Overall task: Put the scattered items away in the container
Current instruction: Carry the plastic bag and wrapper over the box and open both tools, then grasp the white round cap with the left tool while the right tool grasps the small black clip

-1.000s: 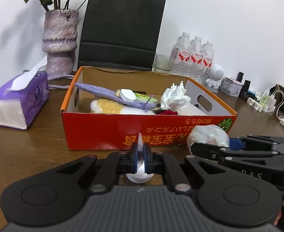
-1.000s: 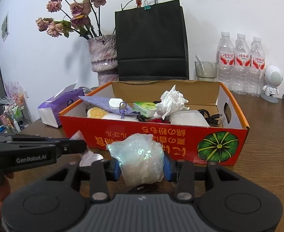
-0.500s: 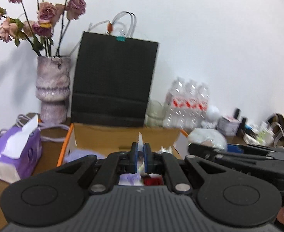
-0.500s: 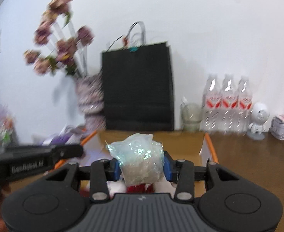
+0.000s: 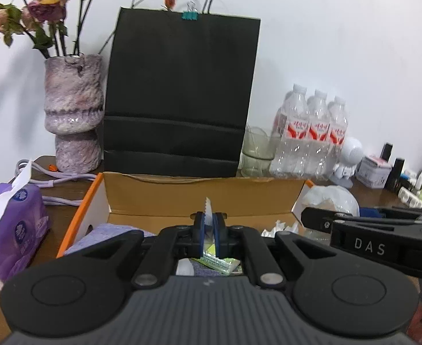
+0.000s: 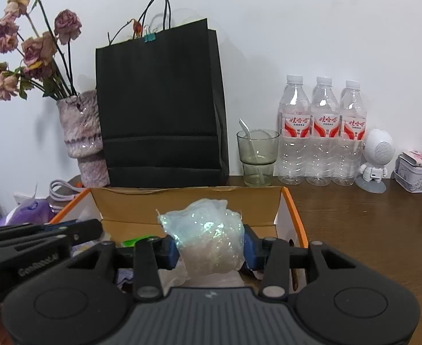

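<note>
In the left wrist view my left gripper [image 5: 208, 230] is shut on a thin white wrapper [image 5: 208, 205] with a serrated edge. It hangs over the inside of the orange cardboard box [image 5: 88, 201]. Below it lie a purple pouch [image 5: 107, 230], a green packet [image 5: 219, 263] and crumpled tissue [image 5: 280, 227]. My right gripper [image 6: 209, 247] is shut on a crumpled, shiny clear plastic bag [image 6: 208, 235], also above the box [image 6: 295, 210]. Each gripper shows in the other's view: the right gripper [image 5: 320, 221] with its bag [image 5: 331, 198], and the left gripper [image 6: 93, 227].
Behind the box stand a black paper bag [image 5: 182, 100] and a vase of dried roses [image 5: 73, 115]. A purple tissue pack [image 5: 9, 235] lies left of it. At the back right are a glass with a spoon [image 6: 257, 158], three water bottles [image 6: 323, 132], a white figurine [image 6: 377, 155] and a tin [image 6: 415, 172].
Both grippers rose from in front of the box's printed front wall and moved forward over its inside. Each has kept its item in its grip.
</note>
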